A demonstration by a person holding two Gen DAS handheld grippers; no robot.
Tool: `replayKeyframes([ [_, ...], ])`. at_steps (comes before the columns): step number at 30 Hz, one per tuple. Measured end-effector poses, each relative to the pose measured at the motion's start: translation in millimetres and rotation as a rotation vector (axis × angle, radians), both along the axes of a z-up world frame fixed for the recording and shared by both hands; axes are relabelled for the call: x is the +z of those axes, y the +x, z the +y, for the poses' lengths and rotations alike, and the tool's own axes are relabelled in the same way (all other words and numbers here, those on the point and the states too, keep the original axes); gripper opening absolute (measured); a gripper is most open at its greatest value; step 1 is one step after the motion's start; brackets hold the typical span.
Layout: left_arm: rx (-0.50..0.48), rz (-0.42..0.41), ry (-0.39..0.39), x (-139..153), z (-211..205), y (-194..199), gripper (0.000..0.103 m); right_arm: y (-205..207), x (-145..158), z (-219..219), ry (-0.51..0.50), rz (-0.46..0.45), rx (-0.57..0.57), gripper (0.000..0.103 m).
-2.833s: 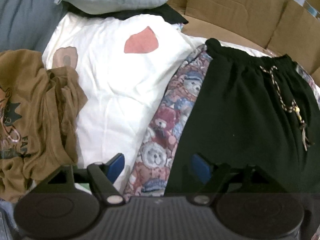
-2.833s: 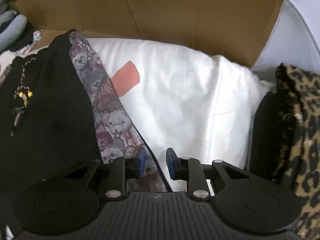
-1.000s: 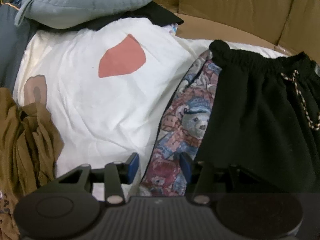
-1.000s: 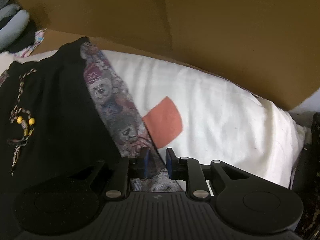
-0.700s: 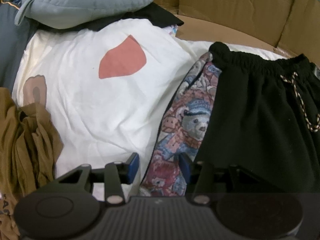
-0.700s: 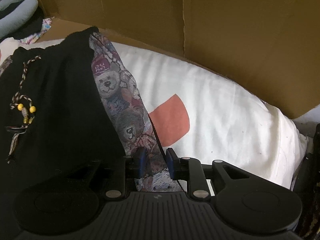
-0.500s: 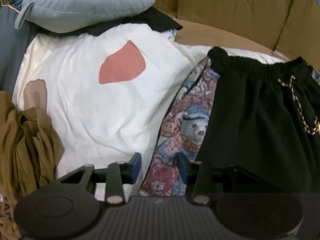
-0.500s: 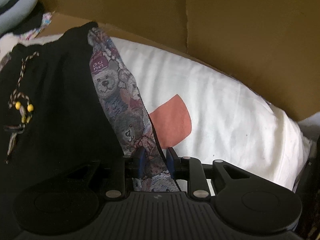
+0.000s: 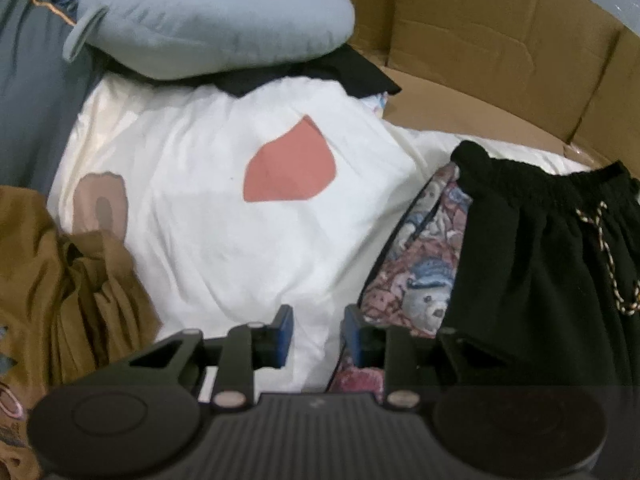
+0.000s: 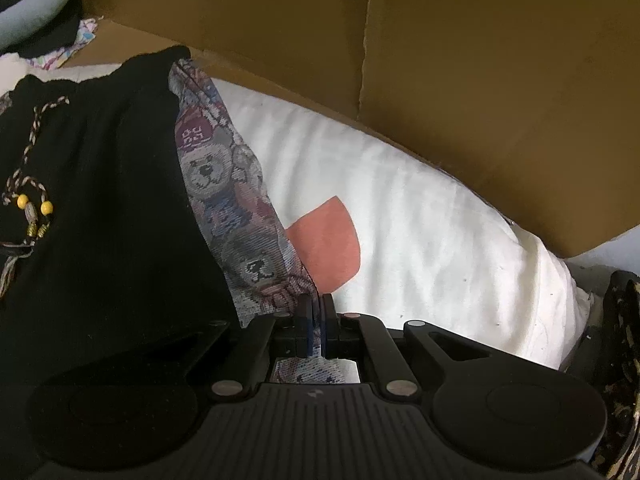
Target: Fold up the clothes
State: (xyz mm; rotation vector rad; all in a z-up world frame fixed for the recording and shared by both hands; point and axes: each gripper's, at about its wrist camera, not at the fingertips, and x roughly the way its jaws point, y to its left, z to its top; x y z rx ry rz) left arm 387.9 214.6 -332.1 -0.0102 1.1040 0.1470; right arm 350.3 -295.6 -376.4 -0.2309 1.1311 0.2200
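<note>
- Looking along the left gripper [image 9: 316,330] first: its blue fingers [image 9: 283,330] were spread apart and closing, angled steeply down at the pile.
- Between those fingers lay white cloth [image 9: 224,216] with a coral patch; the edge of the teddy-print garment [image 9: 424,280] sat just at and under the right-hand finger. Pads were not yet pressing anything, as far as I could tell.
- Right of the fingers, black shorts [image 9: 532,264] with a braided drawstring overlapped the teddy print. Left of the fingers was a brown garment [image 9: 68,288]; well ahead, a grey-blue neck pillow [image 9: 216,20] and a cardboard box wall [image 9: 500,28].
- Right-wrist view: the right gripper [image 10: 316,332] had its fingers pressed together, pinching the lower edge of the teddy-print garment [image 10: 236,216]; a strip of that fabric showed behind the pads.
- Left of these fingers were the black shorts [image 10: 100,208], lying over the print; right of them the white cloth [image 10: 432,248]; far right, a leopard-print item [image 10: 624,320].
- Step, my read: grasp phase on the teddy-print piece. One side was secured; the other side was not yet gripped.
- Next move likely needs the left pads to finish closing on the print edge, not just the white cloth, then both hands lifting together to pull it free from under the shorts.
- Risk: dragging the shorts along.
</note>
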Motion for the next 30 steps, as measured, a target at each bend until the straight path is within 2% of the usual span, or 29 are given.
replayKeyframes([
  [9,-0.013,0.036,-0.043,-11.3,-7.7,7.8,0.028,0.2,-1.7,-0.9,0.008,0.005,-0.002,0.001],
  [24,-0.069,0.031,-0.091,6.2,-2.7,-0.9,0.029,-0.1,-1.4,-3.6,0.018,0.005,-0.003,0.001],
  [30,-0.080,0.056,-0.095,-2.3,-6.2,4.0,0.029,-0.7,-1.6,-1.6,0.006,0.002,0.004,0.001],
])
